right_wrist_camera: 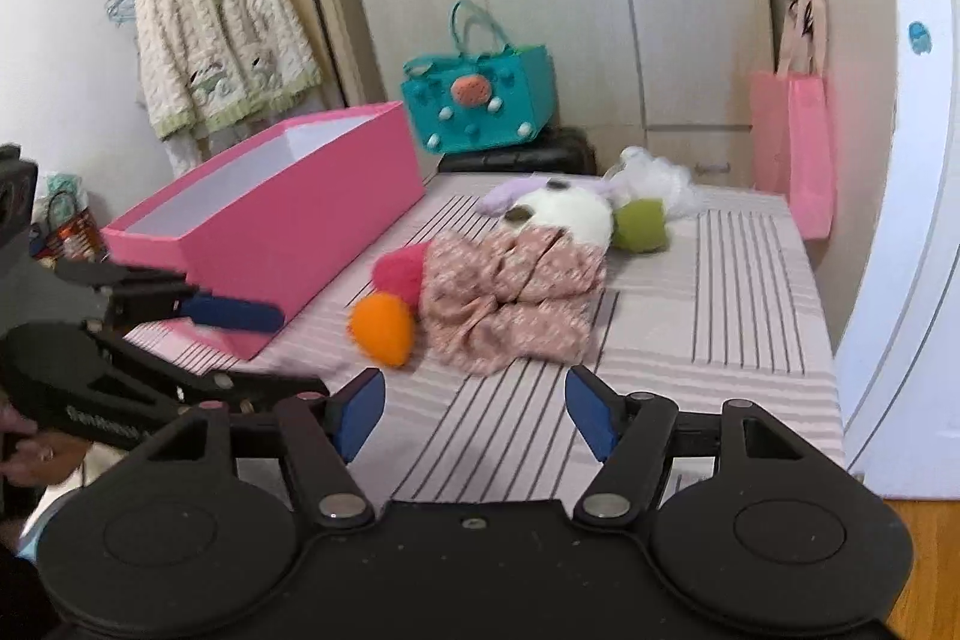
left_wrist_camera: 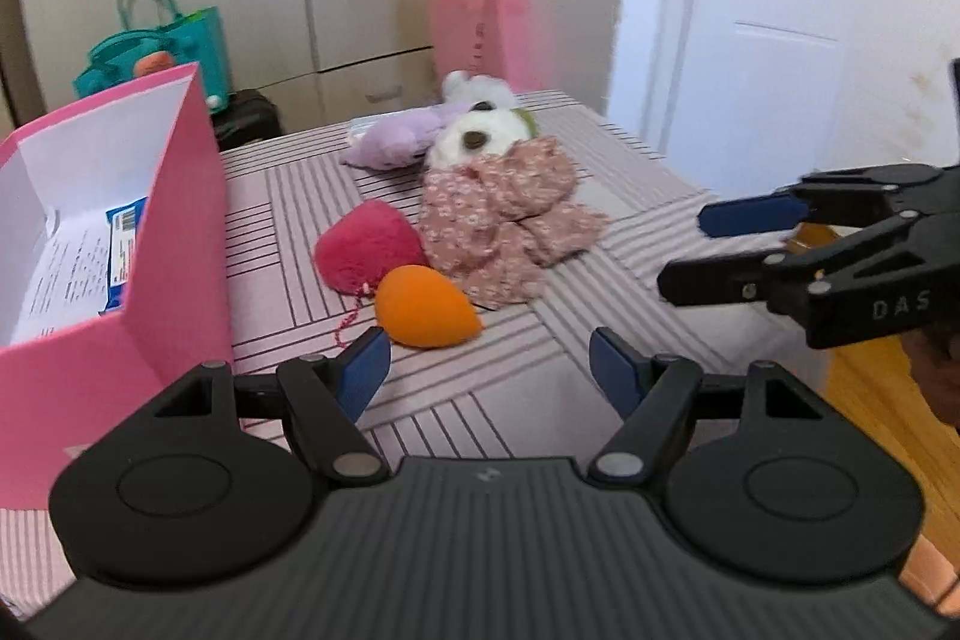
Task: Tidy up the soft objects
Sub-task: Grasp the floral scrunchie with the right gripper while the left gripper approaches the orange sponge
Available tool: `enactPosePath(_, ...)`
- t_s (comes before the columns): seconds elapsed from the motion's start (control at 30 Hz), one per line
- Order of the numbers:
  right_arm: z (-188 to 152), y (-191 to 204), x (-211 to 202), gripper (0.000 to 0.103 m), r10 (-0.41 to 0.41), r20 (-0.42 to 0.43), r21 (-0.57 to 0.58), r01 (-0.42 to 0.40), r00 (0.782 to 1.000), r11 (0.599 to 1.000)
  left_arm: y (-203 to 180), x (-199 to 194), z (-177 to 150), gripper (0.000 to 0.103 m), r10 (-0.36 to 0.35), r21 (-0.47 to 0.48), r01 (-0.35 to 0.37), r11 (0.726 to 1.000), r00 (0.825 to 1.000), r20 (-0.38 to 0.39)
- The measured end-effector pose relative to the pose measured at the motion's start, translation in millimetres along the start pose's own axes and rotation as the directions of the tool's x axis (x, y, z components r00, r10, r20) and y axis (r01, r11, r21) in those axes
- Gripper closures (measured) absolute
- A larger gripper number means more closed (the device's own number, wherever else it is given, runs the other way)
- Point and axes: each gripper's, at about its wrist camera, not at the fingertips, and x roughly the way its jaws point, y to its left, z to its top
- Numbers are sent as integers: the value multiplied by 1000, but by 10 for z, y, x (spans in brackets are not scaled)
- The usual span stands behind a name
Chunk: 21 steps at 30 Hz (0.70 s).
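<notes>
Left wrist view: left gripper [left_wrist_camera: 489, 370] spread, empty, orange plush [left_wrist_camera: 426, 307] just ahead.
Right gripper [right_wrist_camera: 474, 409] also spread, empty. Beyond lie floral cloth [left_wrist_camera: 504, 232] and toys; pink box [left_wrist_camera: 114, 232] at left. Risk: cord of red plush [left_wrist_camera: 369, 244] snags.

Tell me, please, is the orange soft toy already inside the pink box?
No, the orange soft toy lies on the striped bedcover, outside the pink box.

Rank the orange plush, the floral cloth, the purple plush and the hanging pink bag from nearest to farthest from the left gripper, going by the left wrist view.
1. Orange plush: just ahead of the left gripper, toward its left finger.
2. Floral cloth: behind it, mid-table, right of the red plush.
3. Purple plush: near the table's far edge.
4. Hanging pink bag: beyond the table, against the wardrobe.
</notes>
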Motion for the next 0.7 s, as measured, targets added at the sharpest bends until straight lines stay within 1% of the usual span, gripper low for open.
enactPosePath(0.03, -12, -14, 51, 27, -16, 13, -10, 16, 1000, 1000, -4, 58, -14, 30, 19, -2, -19, 1000, 1000, 10)
enactPosePath(0.07, -16, -28, 109, 26, -30, 17, -21, 31, 999, 999, -9, 124, -28, 30, 42, -3, -42, 999, 999, 22)
enactPosePath(0.17, -15, -60, 295, 26, -55, 13, -50, 56, 998, 997, -29, 255, -52, 30, 92, -13, -92, 996, 994, 50)
enactPosePath(0.23, 1, -76, 395, 26, -56, 9, -54, 57, 998, 997, -31, 323, -47, 32, 103, -19, -102, 995, 993, 62)
enactPosePath(0.33, 61, -132, 502, 26, -40, 3, -34, 40, 999, 999, -16, 395, -46, 31, 157, -24, -156, 988, 983, 98)
enactPosePath(0.4, 116, -189, 550, 25, -29, 0, 3, 29, 1000, 1000, -12, 432, -59, 31, 175, -20, -174, 985, 978, 113)
enactPosePath(0.47, 167, -279, 595, 21, -5, -13, 65, 6, 1000, 998, -12, 496, -71, 31, 171, -18, -170, 985, 980, 99)
enactPosePath(0.53, 224, -392, 647, 18, 37, -25, 154, -33, 999, 988, -17, 554, -75, 31, 169, -23, -168, 985, 982, 81)
enactPosePath(0.6, 260, -482, 700, 17, 82, -28, 238, -73, 996, 968, -27, 583, -76, 31, 186, -19, -185, 982, 979, 87)
enactPosePath(0.63, 276, -495, 742, 14, 97, -35, 265, -84, 995, 961, -33, 591, -74, 31, 200, -17, -199, 980, 976, 90)
enactPosePath(0.7, 302, -458, 826, 12, 105, -56, 271, -86, 993, 959, -21, 602, -72, 31, 214, -19, -214, 977, 972, 97)
